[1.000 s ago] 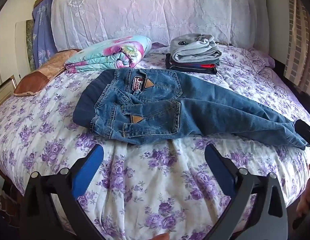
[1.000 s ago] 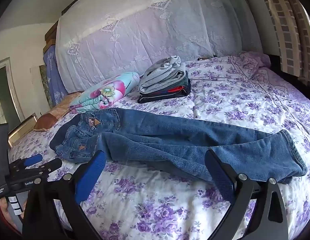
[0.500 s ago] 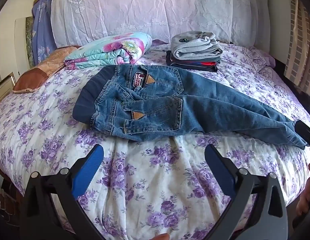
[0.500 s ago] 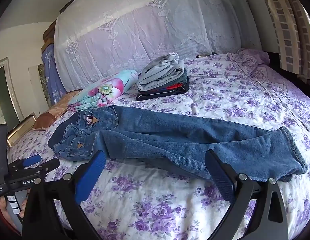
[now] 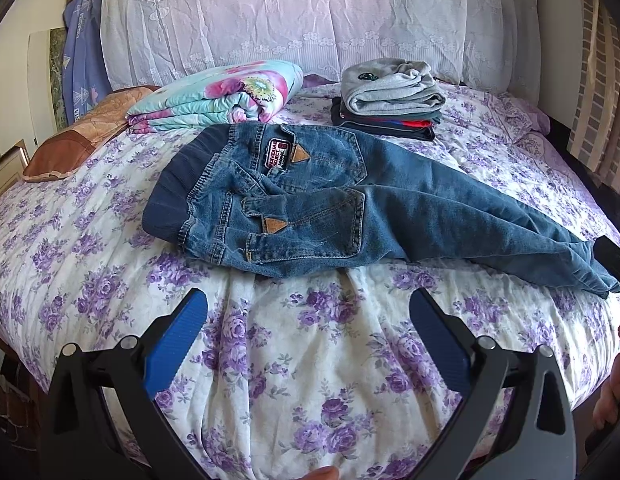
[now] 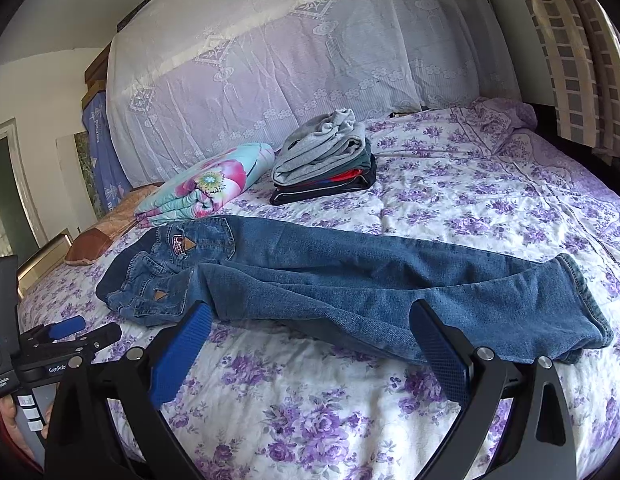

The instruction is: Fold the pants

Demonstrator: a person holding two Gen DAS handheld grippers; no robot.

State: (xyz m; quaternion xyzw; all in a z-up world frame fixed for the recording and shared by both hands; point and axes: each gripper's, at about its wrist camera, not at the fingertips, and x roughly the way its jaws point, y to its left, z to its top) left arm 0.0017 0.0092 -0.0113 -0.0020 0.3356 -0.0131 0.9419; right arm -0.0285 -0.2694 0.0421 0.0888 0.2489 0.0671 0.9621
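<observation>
While both your grippers hang released and empty, the jeans (image 5: 350, 204) lie crosswise just ahead: waistband before your left gripper (image 5: 307, 330), leg cuffs (image 6: 578, 300) ahead-right of your right gripper (image 6: 307, 338), which sits nearer them.

Both views are bright and evenly lit by daylight, which seems to enter from the curtain (image 6: 582, 52) to the right of the right hand-held gripper (image 6: 307, 344). The jeans (image 5: 390, 208) cast a soft, narrow shadow on the bed (image 5: 293, 380) just ahead of the blue pads (image 5: 177, 340). Focus is sharp throughout. Fisheye bending curves the edges, and the corners go black. The lace cover (image 6: 310, 60) looks slightly washed out.
</observation>
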